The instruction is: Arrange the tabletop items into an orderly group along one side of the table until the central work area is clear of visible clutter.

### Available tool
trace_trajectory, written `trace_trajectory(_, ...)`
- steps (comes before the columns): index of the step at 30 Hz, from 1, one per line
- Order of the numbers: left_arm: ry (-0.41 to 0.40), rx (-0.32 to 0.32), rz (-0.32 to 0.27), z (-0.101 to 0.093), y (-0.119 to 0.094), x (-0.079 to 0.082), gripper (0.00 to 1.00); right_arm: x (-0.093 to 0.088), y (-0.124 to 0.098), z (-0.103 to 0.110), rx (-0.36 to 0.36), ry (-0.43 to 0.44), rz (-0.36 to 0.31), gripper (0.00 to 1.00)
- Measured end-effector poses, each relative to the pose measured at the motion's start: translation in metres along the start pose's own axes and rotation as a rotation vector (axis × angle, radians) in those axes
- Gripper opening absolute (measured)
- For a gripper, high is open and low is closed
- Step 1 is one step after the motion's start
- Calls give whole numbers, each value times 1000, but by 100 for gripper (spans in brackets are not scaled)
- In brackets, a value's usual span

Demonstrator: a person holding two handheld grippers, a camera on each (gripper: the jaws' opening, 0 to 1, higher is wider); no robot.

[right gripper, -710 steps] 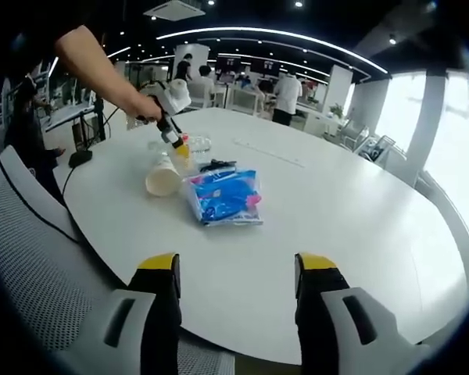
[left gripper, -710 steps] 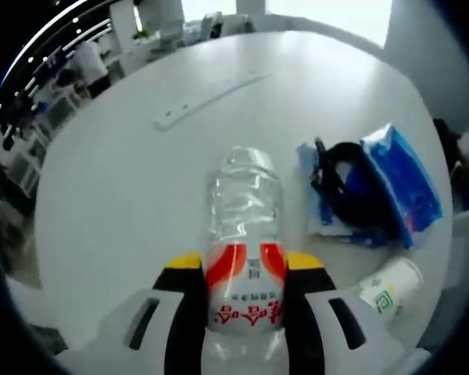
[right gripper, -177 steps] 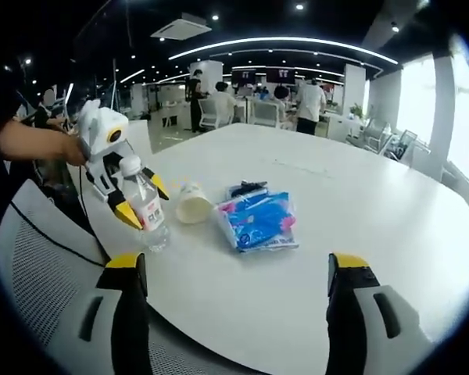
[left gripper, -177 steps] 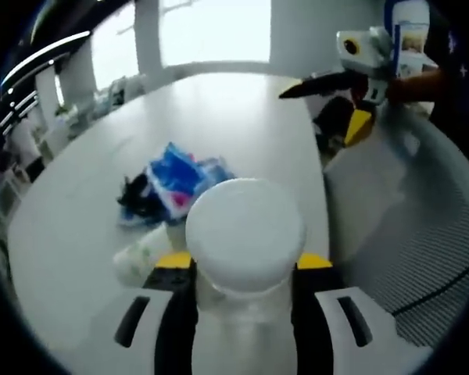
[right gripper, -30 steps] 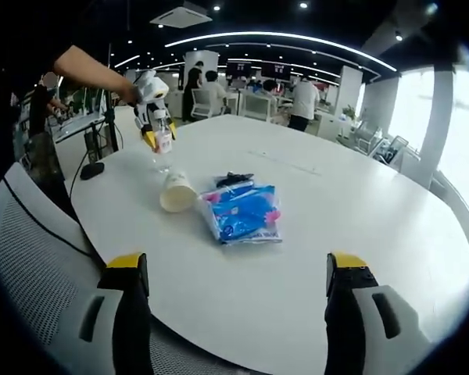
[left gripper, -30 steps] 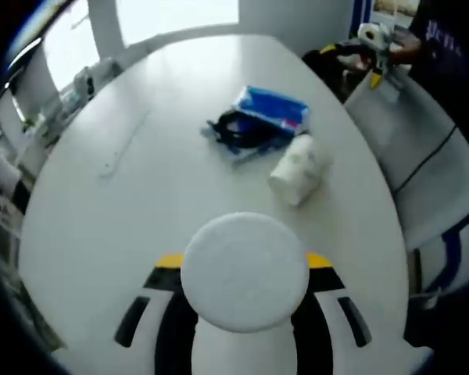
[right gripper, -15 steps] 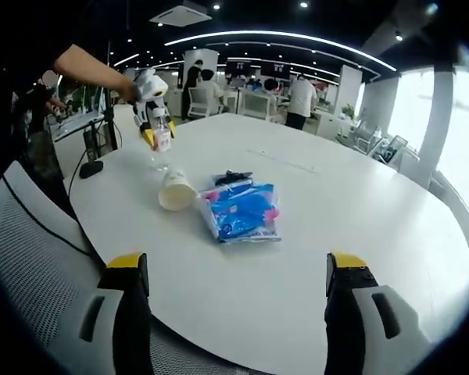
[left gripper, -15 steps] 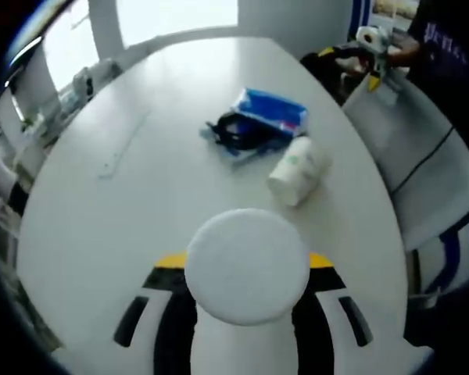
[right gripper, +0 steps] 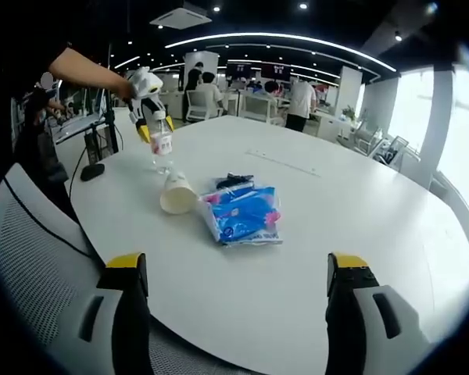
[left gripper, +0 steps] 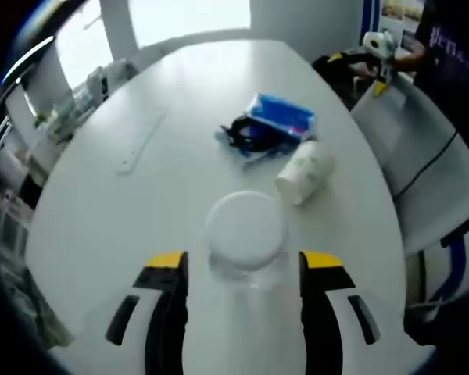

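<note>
A clear water bottle (left gripper: 246, 234) with a white cap stands upright on the round white table (left gripper: 141, 219). My left gripper (left gripper: 236, 269) is above it, open, with a gap between each jaw and the bottle. In the right gripper view the left gripper (right gripper: 148, 101) hovers around the top of the bottle (right gripper: 162, 150). A paper cup (left gripper: 305, 172) (right gripper: 177, 194) lies on its side beside a blue packet (left gripper: 281, 117) (right gripper: 242, 212) and a black strap (left gripper: 246, 137). My right gripper (right gripper: 236, 312) is open at the table's near edge, holding nothing.
A long white strip (left gripper: 144, 141) (right gripper: 277, 160) lies flat farther across the table. A grey mesh chair (right gripper: 31, 258) (left gripper: 422, 172) stands against the table edge. People and desks are in the office behind.
My left gripper has let go of the bottle and lifted; the bottle now stands on the table, smaller between the jaws. The right gripper has held still.
</note>
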State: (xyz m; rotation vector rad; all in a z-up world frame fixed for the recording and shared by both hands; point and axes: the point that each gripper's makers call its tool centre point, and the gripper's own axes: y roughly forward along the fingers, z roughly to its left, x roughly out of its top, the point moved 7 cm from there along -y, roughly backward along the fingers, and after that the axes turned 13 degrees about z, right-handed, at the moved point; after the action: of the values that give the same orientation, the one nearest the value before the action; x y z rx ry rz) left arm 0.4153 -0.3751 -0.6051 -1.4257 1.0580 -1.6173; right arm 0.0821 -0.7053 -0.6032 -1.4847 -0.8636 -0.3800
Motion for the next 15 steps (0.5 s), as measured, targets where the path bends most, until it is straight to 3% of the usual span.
trace_trajectory(5,-78,28,-39,-5,-8,0,59,1,-1,0,10,15,-15,96)
trace_trajectory(15,-216,83,-103,-35,-21,-2,67,4,-2,2,33,21,-44,99)
